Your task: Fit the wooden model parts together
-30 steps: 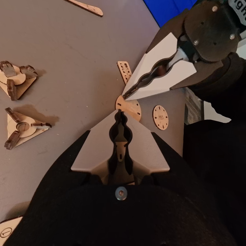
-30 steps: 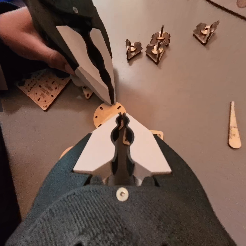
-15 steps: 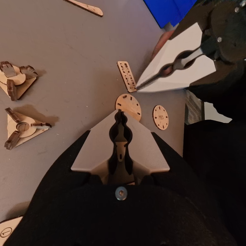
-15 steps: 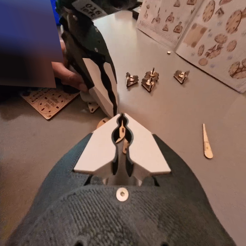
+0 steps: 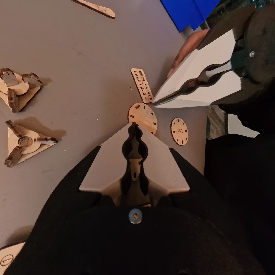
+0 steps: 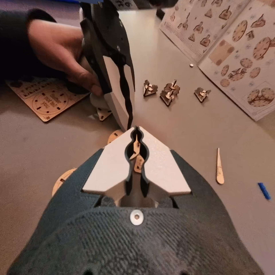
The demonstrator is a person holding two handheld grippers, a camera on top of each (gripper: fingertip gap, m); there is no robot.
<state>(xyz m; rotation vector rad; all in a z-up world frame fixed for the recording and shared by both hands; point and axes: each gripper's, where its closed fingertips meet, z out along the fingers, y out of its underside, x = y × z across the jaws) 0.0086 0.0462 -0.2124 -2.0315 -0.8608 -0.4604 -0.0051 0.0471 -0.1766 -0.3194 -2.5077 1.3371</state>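
1. My left gripper (image 5: 134,123) had its jaws closed together with nothing between the tips. The tips rested at the near edge of a round, pale plywood disc with small rectangular slots (image 5: 142,117) lying flat on the grey bench (image 5: 74,59).
2. My right gripper (image 6: 136,127) also had its jaws closed, tip against tip. It hung above the bench, and I could not tell whether the tips gripped anything. Through the openings behind the tips I saw pale wooden pieces, but could not tell whether they were held or lay below on the bench.
3. In the left wrist view, the right gripper's tips (image 5: 154,103) stood just beside the far edge of the slotted disc and next to a small rectangular plywood card with cut-out tabs (image 5: 142,86).
4. A second round plywood disc with engraved marks (image 5: 179,131) lay to the right of the first, near the bench edge.
5. Two triangular plywood assemblies with dark upright tabs (image 5: 17,89) (image 5: 26,142) sat well apart to the left.
6. A flat, tapered wooden stick (image 6: 219,168) lay to the right of my right gripper, with a small blue piece (image 6: 264,192) beyond it.
7. A square plywood sheet with an engraved circle (image 6: 46,101) lay under my left hand (image 6: 62,52).
8. A printed instruction sheet (image 6: 232,49) lay at the far right.
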